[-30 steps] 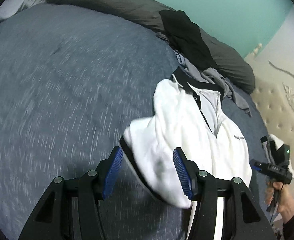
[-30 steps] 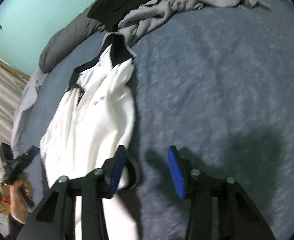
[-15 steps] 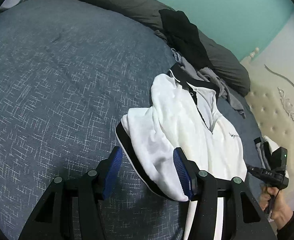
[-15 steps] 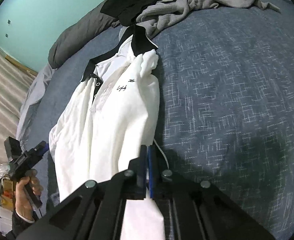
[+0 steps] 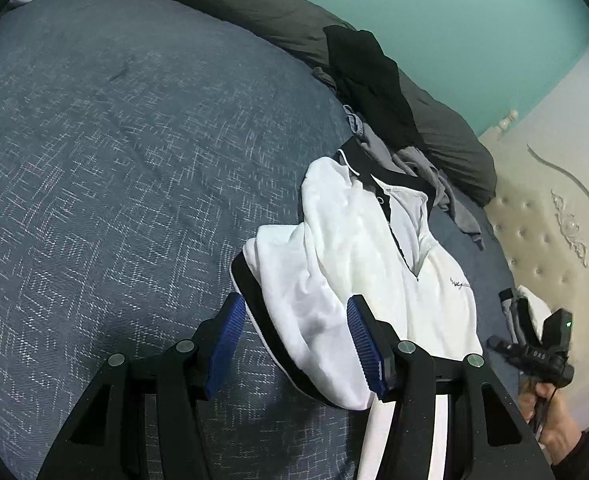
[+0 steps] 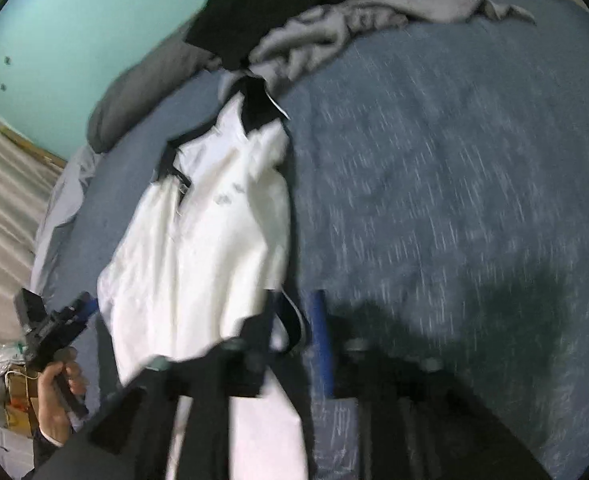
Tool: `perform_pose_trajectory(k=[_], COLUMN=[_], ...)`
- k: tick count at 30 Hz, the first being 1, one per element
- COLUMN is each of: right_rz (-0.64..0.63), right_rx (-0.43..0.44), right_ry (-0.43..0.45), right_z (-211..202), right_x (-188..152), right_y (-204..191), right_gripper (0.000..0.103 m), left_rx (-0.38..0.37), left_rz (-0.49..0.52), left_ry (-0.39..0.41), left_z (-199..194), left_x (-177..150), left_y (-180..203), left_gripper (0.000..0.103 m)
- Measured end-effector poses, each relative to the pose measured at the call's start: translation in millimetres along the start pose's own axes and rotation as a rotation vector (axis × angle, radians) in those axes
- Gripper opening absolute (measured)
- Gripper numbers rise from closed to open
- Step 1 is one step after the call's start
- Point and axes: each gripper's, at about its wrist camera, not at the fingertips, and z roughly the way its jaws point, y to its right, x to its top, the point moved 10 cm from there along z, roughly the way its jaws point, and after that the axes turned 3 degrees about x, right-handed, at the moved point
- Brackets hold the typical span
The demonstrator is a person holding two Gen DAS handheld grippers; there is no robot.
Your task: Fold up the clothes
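Three garments lie on the bed (image 5: 106, 168), which has a blue-grey flecked cover: one white polo shirt (image 5: 358, 256) with a black collar and black-trimmed sleeve cuffs, one black garment (image 5: 370, 80) and one crumpled grey garment (image 6: 334, 28). In the left wrist view the left side of the cover is bare. The left gripper (image 5: 296, 340) sits low over the cover with its two blue-padded fingers (image 5: 226, 336) spread wide, released, and the folded-in sleeve of the shirt lies between them, its black cuff close to the left pad. To the right of that the shirt's body stretches toward the far edge of the bed, collar farthest away and touching the pile of the black and grey garments. One long dark grey pillow (image 5: 262, 4) runs along that far edge under a teal wall (image 5: 474, 20). At the right of this view a cream tufted headboard (image 5: 542, 216) rises beside the bed, and a hand grips the handle of the right gripper near the bed's right edge. In the right wrist view, which is blurred, a hand (image 6: 56, 384) at the left holds the left gripper's handle, with some clutter behind it and a striped surface (image 6: 2, 200) beyond. The shirt lies in the middle, and the right gripper (image 6: 294, 320) is at its near right sleeve, fingers apart with the black cuff between them, though the blur leaves it unclear whether they press on it. The right of the cover is bare.
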Motion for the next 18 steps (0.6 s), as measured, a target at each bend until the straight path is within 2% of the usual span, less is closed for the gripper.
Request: perform_pose_trajectory(k=[4,6,11,12,16,18], right_rz=[0.034,0.021,0.018,0.009,-0.034,-0.056], right_rx=[0.019,0.005,0.037,0.044,0.049,0.042], right_ry=[-0.026,-0.039,-0.053,-0.055,-0.06,-0.06], right_z=[12,17,25,26,27,26], right_x=[-16,-22,-29,-30,-32,-32], right_y=[4,2,-5,-7,-15,-18], right_gripper=[0.029,0.029,0.029,0.027,0.009,0.005], left_rx=[-0.001,-0.001,-0.002,-0.001,-0.001,-0.001], left_rz=[0.006,0.004,0.003,0.002,-0.001,-0.002], left_ry=[-0.004,-0.002,-0.004,-0.004,-0.004,-0.004], left_z=[1,1,2,2,3,3], left_x=[-1,-1,-2,-2,-2,-2], left_y=[4,4,4,4,4,4], left_gripper=[0.057,0.057,0.057,0.057,0.057,0.057])
